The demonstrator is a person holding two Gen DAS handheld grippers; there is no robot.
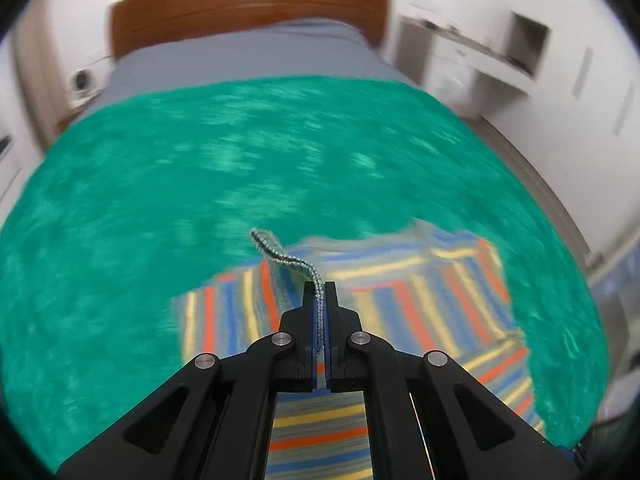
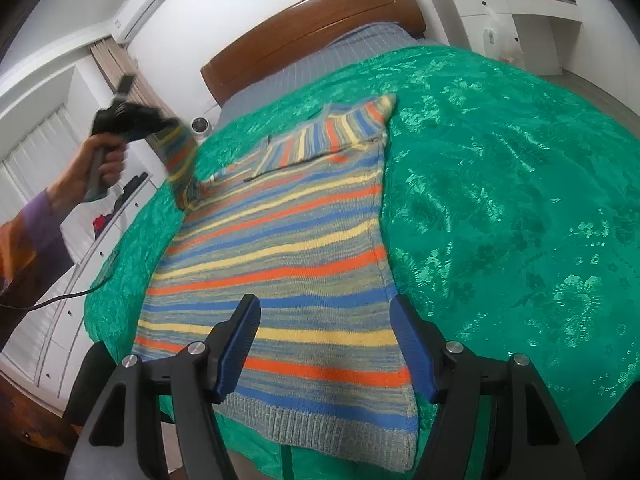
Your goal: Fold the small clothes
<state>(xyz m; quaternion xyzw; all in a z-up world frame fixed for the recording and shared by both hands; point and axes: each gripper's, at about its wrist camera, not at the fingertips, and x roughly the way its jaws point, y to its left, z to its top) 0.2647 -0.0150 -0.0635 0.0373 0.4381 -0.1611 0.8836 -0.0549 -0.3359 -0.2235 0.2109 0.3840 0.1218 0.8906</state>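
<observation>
A small knitted sweater with blue, orange and yellow stripes lies flat on a green bedspread. My left gripper is shut on the sweater's sleeve cuff and holds it lifted; in the right wrist view it shows at the sweater's far left with the sleeve hanging from it. The sweater also shows under it in the left wrist view. My right gripper is open and empty, just above the sweater's hem at the near edge.
The bed has a wooden headboard and a grey-blue sheet at the far end. White cabinets stand along the left, a white desk unit at the back right. A cable trails off the bed's left side.
</observation>
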